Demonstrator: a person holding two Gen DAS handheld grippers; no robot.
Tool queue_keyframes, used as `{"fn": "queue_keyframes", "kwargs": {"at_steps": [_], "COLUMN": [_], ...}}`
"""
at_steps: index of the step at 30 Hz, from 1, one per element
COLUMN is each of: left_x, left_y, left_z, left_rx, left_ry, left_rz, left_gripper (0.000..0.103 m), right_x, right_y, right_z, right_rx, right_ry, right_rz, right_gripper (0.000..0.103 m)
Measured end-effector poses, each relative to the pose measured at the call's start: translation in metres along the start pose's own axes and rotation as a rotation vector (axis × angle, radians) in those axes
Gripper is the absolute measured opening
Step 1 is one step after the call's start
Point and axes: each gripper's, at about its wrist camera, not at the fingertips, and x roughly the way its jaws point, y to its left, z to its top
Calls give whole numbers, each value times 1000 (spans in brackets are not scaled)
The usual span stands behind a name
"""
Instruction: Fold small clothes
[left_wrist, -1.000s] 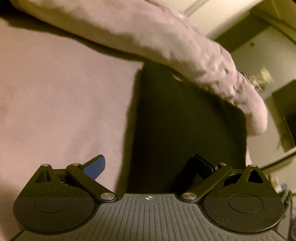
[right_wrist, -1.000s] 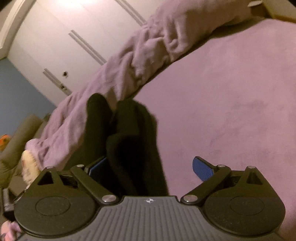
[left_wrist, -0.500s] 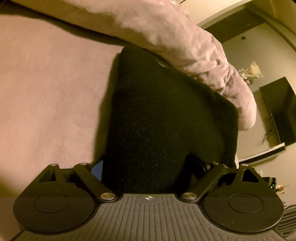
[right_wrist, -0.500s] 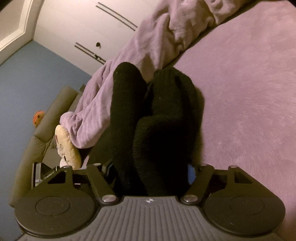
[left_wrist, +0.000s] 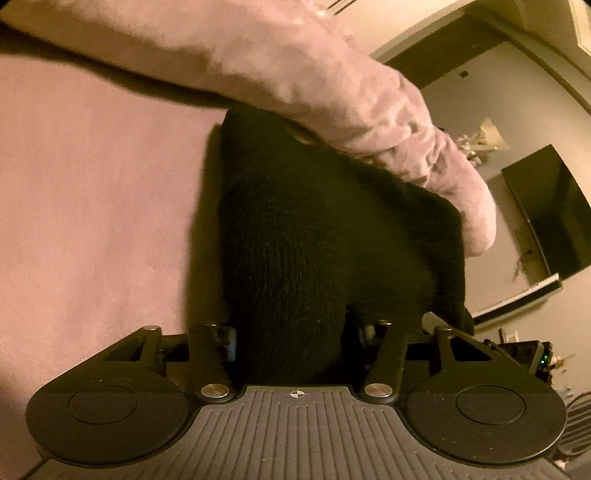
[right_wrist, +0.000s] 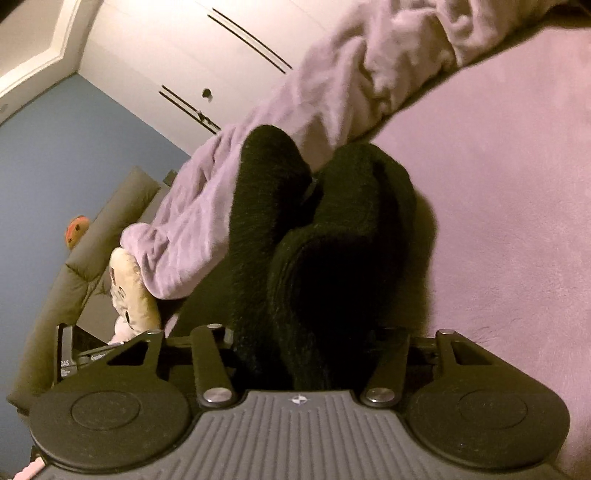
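A black knitted garment (left_wrist: 325, 229) lies on the pink bed cover (left_wrist: 92, 206), its far end against a rumpled pink blanket (left_wrist: 332, 85). My left gripper (left_wrist: 291, 332) has the near end bunched between its fingers; the jaws are closing and the pads sit against the knit. In the right wrist view the same garment (right_wrist: 347, 221) shows as two dark tubes side by side, its legs or sleeves. My right gripper (right_wrist: 303, 336) is closing on their near ends, fabric filling the gap. Both pairs of fingertips are mostly hidden by the cloth.
The blanket (right_wrist: 332, 96) runs along the far side of the bed. Left of the bed edge are a grey couch (right_wrist: 107, 229), a cream plush toy (right_wrist: 129, 291) and a blue wall. A dark screen (left_wrist: 550, 221) hangs on the wall at the right of the left view.
Both grippers came forward over the garment's ends and closed from wide open onto the fabric. The blue pads, plainly visible before, are now nearly covered by the knit.
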Motion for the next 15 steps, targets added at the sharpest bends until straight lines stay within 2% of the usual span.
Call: {"fn": "queue_keyframes", "kwargs": {"at_steps": [7, 15], "left_x": [-27, -102], "left_y": [-19, -12], "left_z": [0, 0], "left_rx": [41, 61], "left_ry": [-31, -136], "left_rz": [-3, 65], "left_gripper": [50, 50], "right_x": [-9, 12], "right_y": [47, 102], "right_z": [6, -3], "right_rx": [-76, -158], "right_ry": [-22, 12], "right_rz": [21, 56], "right_gripper": [48, 48]}}
